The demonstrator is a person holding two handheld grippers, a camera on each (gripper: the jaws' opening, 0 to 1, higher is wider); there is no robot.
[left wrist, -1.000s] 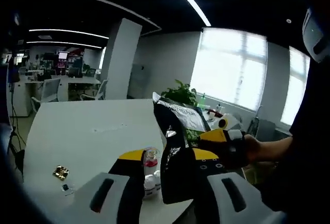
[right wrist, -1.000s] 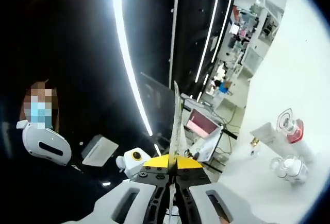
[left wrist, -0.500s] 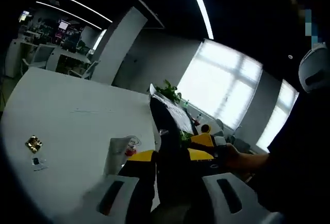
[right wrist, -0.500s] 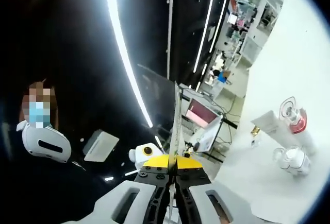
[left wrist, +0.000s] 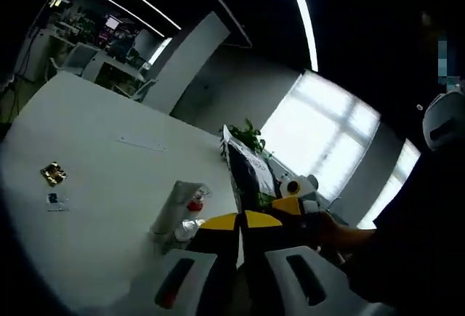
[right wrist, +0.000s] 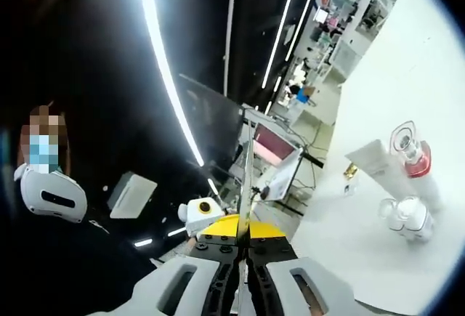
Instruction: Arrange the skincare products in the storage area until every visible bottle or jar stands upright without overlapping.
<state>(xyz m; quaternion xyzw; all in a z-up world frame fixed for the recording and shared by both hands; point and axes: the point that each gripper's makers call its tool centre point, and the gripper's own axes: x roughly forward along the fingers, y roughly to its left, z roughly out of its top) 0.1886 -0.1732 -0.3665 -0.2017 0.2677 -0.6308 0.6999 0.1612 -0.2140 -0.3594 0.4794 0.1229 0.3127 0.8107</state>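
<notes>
Left gripper view: left tongs [left wrist: 241,223] pinching flat dark sachet [left wrist: 245,174] | right tongs [right wrist: 245,230] pinching its edge | white tube [right wrist: 378,160], red-collared bottle [right wrist: 413,163] on white table [right wrist: 407,69]

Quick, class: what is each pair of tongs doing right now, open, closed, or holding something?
Left tongs: closed on the black pouch.
Right tongs: closed on the same pouch's thin edge.

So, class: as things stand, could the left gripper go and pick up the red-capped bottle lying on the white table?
Probably not yet. The left gripper is shut on the dark pouch, which the right gripper also grips. The red-capped bottle lies close by on the table, nothing between.
</notes>
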